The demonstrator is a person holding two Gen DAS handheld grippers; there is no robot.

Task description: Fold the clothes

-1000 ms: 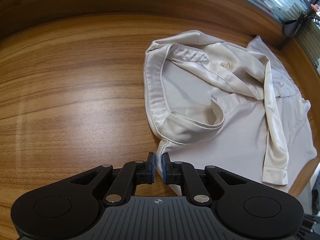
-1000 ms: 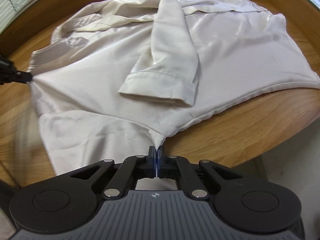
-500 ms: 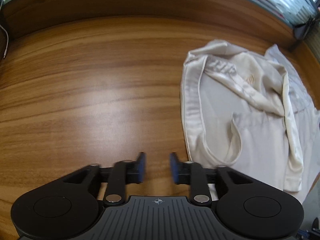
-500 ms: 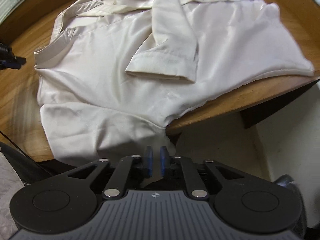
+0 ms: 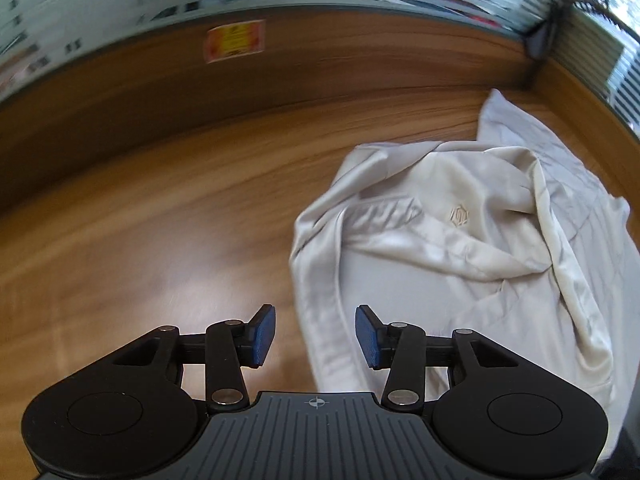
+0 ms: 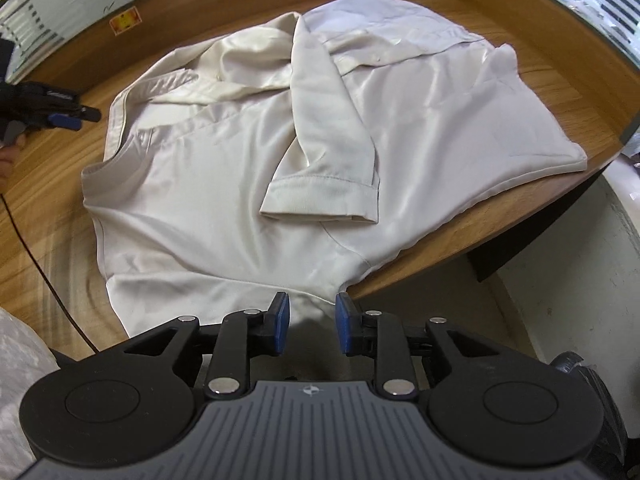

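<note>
The shirt [image 6: 224, 208], a pale cream satin-like garment with a soft sheen, lies spread over the middle of the wooden table [image 6: 48, 200] in the right wrist view, its lower hem hanging just over the table's near edge. One short sleeve [image 6: 324, 184] is laid across the body, its stitched cuff flat and squared. In the left wrist view the collar band [image 5: 380, 216] curls at centre right, beside a small embroidered emblem [image 5: 460, 216].

We have just been opening both sets of jaws. Our left gripper [image 5: 316, 334] stands apart and empty at the bottom of its frame, the shirt's edge below its right pad. Our right gripper [image 6: 308, 324] is parted too, with hem cloth seen in the gap but not pinched.

We judge this a pause between folds: the cloth is released and smoothed. Next we would need fresh pinch points, likely along one side, gripping the slippery fabric firmly so it does not slide.
</note>
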